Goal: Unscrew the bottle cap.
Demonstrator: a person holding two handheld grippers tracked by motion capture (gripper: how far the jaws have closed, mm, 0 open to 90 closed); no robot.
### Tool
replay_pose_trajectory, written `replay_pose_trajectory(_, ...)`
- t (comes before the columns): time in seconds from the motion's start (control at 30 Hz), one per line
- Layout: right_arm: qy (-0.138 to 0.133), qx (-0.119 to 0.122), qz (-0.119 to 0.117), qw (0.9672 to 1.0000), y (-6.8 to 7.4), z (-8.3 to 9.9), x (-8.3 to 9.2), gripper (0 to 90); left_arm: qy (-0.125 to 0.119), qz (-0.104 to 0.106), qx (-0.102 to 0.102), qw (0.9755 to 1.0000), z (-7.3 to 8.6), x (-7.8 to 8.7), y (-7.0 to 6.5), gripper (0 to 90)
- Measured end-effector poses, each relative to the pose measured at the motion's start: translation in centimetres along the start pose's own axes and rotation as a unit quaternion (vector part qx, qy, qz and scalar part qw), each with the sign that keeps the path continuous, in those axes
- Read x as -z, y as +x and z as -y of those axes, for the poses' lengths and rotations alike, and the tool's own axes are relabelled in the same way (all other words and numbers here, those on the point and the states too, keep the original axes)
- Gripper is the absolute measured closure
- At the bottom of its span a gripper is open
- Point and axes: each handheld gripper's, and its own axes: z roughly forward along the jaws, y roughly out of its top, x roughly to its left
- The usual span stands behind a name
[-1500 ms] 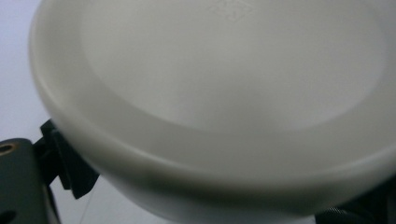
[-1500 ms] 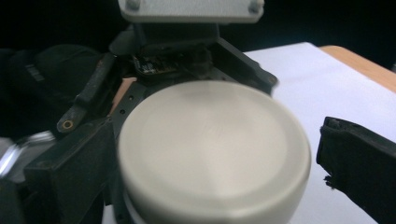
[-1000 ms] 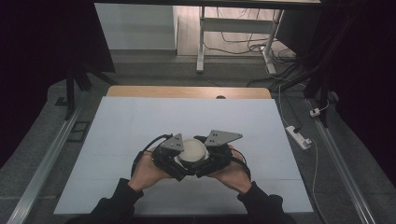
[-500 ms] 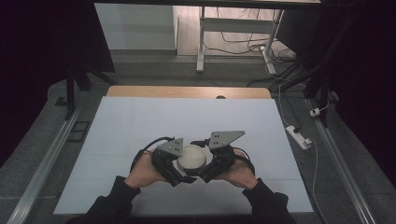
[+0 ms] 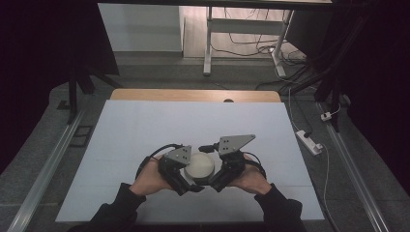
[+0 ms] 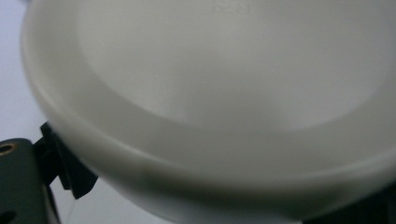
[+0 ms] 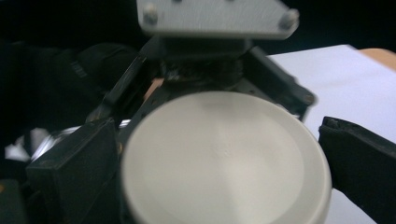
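A: White, round and flat-topped, the lid [image 5: 199, 165] sits low over the near part of the table [image 5: 145, 125], between the two grippers. Which one has it?

B: Left gripper [image 5: 189, 181]: its view is nearly covered by the lid's rim [image 6: 187, 154], with a black jaw showing at the lower left. The lid lies between its jaws, but whether they press it cannot be told.

A: And the right gripper [image 5: 216, 180]?

B: Its jaws stand either side of the lid [image 7: 224, 158], the left one touching the rim, the right one just beside it with a slim gap. A firm grip cannot be confirmed.

A: Hand pose?

B: Left hand [image 5: 150, 176] and right hand [image 5: 251, 178] lie just left and right of the lid, forearms entering from the near edge and angled inward toward it. Each grey plate [image 5: 234, 143] tilts up above the lid.
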Motion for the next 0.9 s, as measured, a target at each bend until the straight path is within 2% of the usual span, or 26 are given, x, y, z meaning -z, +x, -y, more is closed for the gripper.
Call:
replay_pose_trajectory(0.03,0.001,-0.003,0.016,0.9999,0.0,-0.1,0.1,0.0,0.002,-0.009,0.009,0.9999,0.0,0.0,0.1,7.5)
replay_pose_trajectory(0.07,0.001,-0.003,0.016,0.9999,0.0,-0.1,0.1,0.0,0.003,-0.02,0.015,0.9997,0.1,0.0,0.2,7.5)
replay_pose_trajectory(0.1,0.001,-0.016,0.043,0.9989,0.1,-0.2,0.0,0.0,0.004,-0.034,0.025,0.9991,0.2,0.1,0.3,7.5)
replay_pose_trajectory(0.13,0.0,-0.022,0.051,0.9984,0.1,-0.2,0.0,0.0,0.005,-0.049,0.037,0.9981,0.2,0.1,0.4,7.5)
replay_pose_trajectory(0.23,-0.001,-0.041,0.074,0.9964,0.0,-0.2,-0.4,0.0,0.003,-0.061,0.051,0.9968,0.2,0.1,0.5,7.5)
replay_pose_trajectory(0.33,0.006,-0.035,0.096,0.9947,0.1,0.0,-0.7,0.0,0.0,-0.076,0.068,0.9948,0.0,0.1,0.5,7.5)
replay_pose_trajectory(0.43,0.002,-0.031,0.114,0.993,0.3,0.1,-1.0,0.9,0.004,-0.084,0.07,0.9941,-0.2,0.0,0.3,7.5)
replay_pose_trajectory(0.57,-0.003,-0.024,0.126,0.9918,0.5,0.1,-1.1,6.4,0.001,-0.079,0.07,0.9944,-0.4,0.0,0.0,7.5)
replay_pose_trajectory(0.7,-0.012,-0.023,0.119,0.9926,0.6,0.1,-1.0,7.0,-0.003,-0.074,0.065,0.9951,-0.5,0.2,-0.1,7.5)
replay_pose_trajectory(0.73,-0.012,-0.018,0.117,0.9929,0.6,0.1,-1.0,7.1,-0.003,-0.066,0.057,0.9962,-0.5,0.3,-0.1,7.5)
replay_pose_trajectory(0.77,-0.01,-0.018,0.112,0.9935,0.7,0.1,-0.9,7.2,-0.003,-0.066,0.057,0.9962,-0.5,0.3,-0.1,7.5)
replay_pose_trajectory(0.8,-0.009,-0.018,0.107,0.9941,0.6,0.1,-0.9,7.3,-0.005,-0.054,0.052,0.9971,-0.5,0.3,-0.1,7.5)
replay_pose_trajectory(0.83,-0.008,-0.019,0.101,0.9947,0.6,0.1,-0.8,7.3,-0.005,-0.054,0.052,0.9971,-0.5,0.3,-0.1,7.5)
replay_pose_trajectory(0.9,-0.008,-0.02,0.084,0.9962,0.5,0.1,-0.7,7.4,-0.007,-0.029,0.039,0.9988,-0.3,0.3,0.1,7.5)
